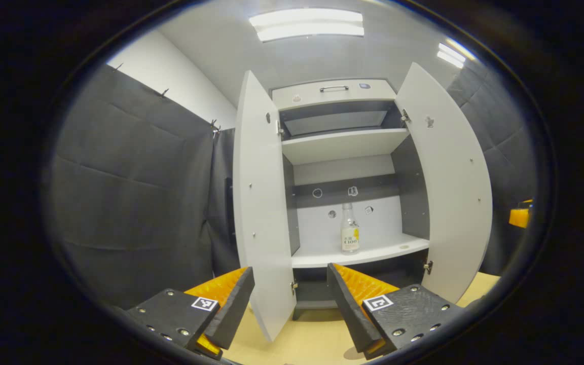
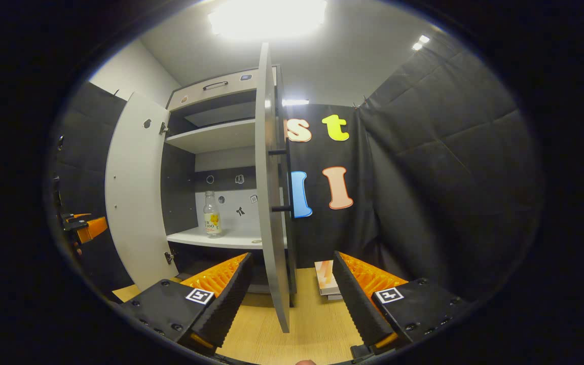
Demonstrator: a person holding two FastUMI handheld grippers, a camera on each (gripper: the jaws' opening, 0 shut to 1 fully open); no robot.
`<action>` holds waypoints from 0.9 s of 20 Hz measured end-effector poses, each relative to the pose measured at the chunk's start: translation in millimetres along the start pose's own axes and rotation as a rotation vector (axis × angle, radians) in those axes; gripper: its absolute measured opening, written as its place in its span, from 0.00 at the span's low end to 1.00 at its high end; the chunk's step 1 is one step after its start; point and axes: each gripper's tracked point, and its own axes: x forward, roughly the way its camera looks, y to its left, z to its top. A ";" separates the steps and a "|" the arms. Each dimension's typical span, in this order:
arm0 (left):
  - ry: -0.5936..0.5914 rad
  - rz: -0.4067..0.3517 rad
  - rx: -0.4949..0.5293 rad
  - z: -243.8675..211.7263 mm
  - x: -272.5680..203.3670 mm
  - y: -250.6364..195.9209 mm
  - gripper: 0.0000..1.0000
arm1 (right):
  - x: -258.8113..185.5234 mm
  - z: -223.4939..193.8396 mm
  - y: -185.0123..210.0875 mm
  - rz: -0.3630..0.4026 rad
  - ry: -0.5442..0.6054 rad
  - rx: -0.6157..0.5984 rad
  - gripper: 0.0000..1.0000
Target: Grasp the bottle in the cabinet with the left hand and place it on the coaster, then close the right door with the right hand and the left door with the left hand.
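One clear, yellow-labelled bottle point(image 1: 350, 229), upright.

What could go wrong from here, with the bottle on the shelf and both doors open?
1. The bottle is tall and narrow and stands upright on the shelf; an off-centre approach by the open left gripper might tip it.
2. The left door stands close beside the left gripper, so the reach could clip its edge.
3. The right door hangs edge-on just ahead of the open right gripper and could get knocked.

Ribbed inner faces on left gripper point(image 1: 290, 304) and right gripper point(image 2: 289, 299); square coded tags, round screws on blocky bodies.
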 end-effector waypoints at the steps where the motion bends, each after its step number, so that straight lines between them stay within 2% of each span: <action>1: -0.006 -0.009 -0.002 5.0 4.9 -7.2 0.87 | 1.6 -4.0 -4.0 -0.002 0.015 0.011 0.99; 4: -0.016 -0.035 -0.007 16.3 21.2 -26.1 0.88 | 5.6 -10.7 -9.5 0.002 0.031 0.024 0.99; 9: -0.023 -0.090 -0.035 31.7 71.1 -56.1 0.88 | 10.3 -16.4 -20.8 -0.031 0.041 -0.022 0.99; 18: -0.004 -0.221 -0.117 34.5 188.8 -93.5 0.88 | 23.1 -12.7 -36.0 -0.141 0.041 -0.046 0.99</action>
